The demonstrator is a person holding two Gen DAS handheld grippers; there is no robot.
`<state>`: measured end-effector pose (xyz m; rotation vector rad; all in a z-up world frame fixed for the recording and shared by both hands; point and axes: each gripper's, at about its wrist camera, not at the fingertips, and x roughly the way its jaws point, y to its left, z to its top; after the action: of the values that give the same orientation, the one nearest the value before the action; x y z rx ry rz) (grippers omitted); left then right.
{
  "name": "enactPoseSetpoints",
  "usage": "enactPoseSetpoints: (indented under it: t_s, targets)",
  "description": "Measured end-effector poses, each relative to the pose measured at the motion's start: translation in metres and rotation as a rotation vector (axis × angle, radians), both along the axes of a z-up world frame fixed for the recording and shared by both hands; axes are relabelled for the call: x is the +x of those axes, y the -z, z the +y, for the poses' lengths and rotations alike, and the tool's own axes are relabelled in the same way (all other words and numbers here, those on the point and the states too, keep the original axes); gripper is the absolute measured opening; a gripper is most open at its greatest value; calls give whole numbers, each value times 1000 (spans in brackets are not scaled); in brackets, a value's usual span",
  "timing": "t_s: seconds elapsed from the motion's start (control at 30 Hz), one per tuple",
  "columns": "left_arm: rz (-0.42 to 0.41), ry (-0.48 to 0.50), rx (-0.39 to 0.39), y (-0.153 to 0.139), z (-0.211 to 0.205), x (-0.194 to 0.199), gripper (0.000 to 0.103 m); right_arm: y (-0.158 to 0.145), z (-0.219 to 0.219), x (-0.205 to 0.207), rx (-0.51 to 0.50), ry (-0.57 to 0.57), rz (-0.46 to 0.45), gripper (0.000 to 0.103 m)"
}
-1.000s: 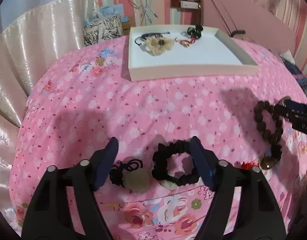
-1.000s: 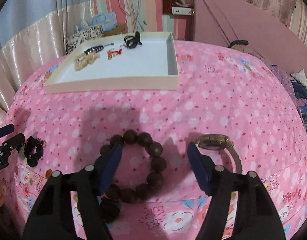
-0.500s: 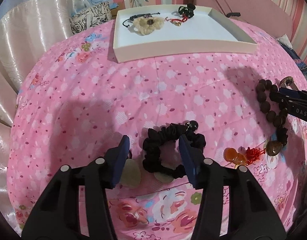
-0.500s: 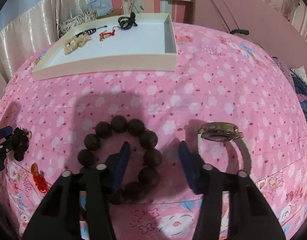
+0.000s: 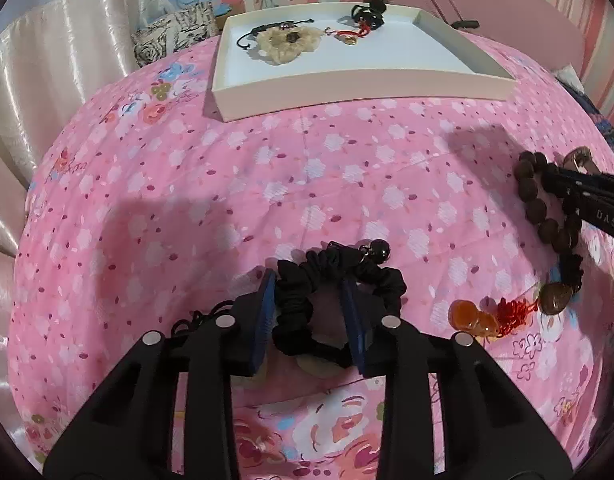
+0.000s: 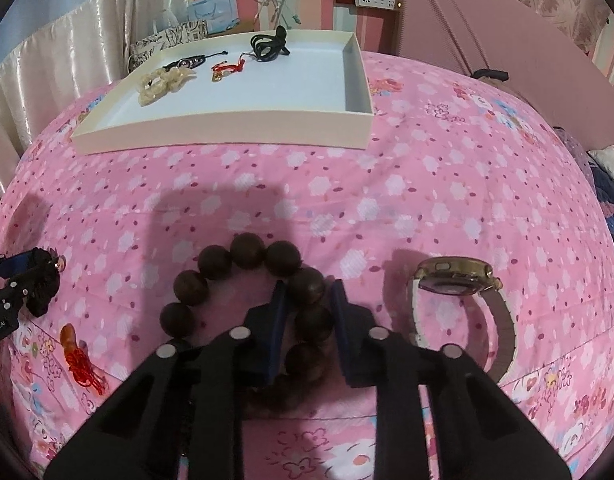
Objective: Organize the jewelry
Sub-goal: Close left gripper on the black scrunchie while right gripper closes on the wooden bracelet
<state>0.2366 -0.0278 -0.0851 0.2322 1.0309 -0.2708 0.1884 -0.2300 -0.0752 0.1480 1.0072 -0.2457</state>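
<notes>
While both tools are working low over the pink floral bedspread, the scene is reading thus:

Left gripper: its blue fingers are sitting narrow, pinching one side of the black scrunchie, one finger outside the loop and one inside.
Right gripper: its fingers are closing narrow on the dark wooden bead bracelet, squeezing a bead between them.
Watch: lying just right of the bracelet, untouched.
Orange and red charm: resting between the two grippers.
White tray: sitting at the far side, holding a cream flower piece, a red charm and black cords.
</notes>
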Motion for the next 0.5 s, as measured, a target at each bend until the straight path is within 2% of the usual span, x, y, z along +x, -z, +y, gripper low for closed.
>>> enactPoseSetpoints:
  t_s: [0.23, 0.5]
  targets:
    - [-9, -17, -12, -2, 4, -1, 16, -1, 2, 0, -13, -9, -16, 22]
    - [-14, -19, -25, -4, 6, -2, 14, -4, 1, 0, -10, -16, -36, 21]
